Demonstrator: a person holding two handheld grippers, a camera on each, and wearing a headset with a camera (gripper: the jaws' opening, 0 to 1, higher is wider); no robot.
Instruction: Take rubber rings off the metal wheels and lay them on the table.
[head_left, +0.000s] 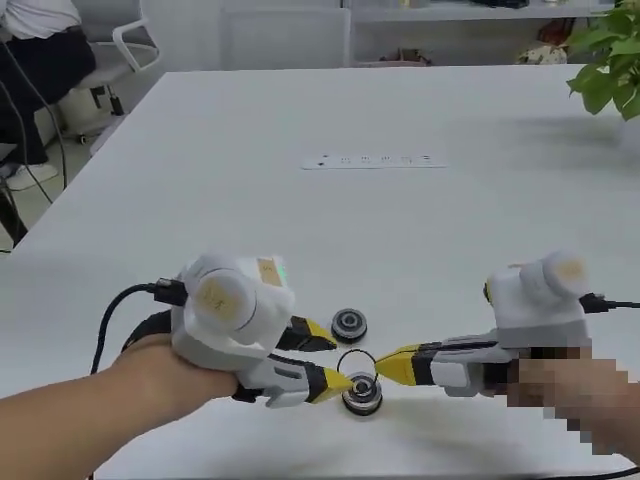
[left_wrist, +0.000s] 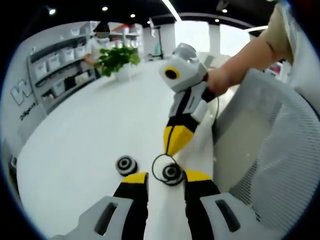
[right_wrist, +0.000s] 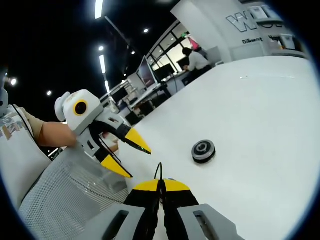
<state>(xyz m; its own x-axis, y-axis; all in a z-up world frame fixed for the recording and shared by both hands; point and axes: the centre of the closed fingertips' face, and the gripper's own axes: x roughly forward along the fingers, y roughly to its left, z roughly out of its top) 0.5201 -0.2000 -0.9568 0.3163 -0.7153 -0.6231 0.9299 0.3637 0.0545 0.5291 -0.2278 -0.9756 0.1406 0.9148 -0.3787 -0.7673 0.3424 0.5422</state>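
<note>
Down in the lower middle of the head view, the two grippers are meeting over a metal wheel (head_left: 362, 396) that is sitting on the white bench (head_left: 300, 220). The left gripper (head_left: 328, 358) is coming in from the lower left with its yellow fingers spread apart. In the left gripper view that wheel is lying just ahead between the two tips, and in the head view the lower tip is right at the wheel's edge. The right gripper (head_left: 385, 366) is reaching in from the lower right, its fingers pressed together and pinching the rubber ring (left_wrist: 153, 166), a thin black loop that is standing up off the top of the wheel. In the right gripper view the loop is rising as a thin dark line from between the closed fingers. A second wheel (head_left: 348, 323) is resting on the bench just above the first in the frame, apart from both grippers.
</note>
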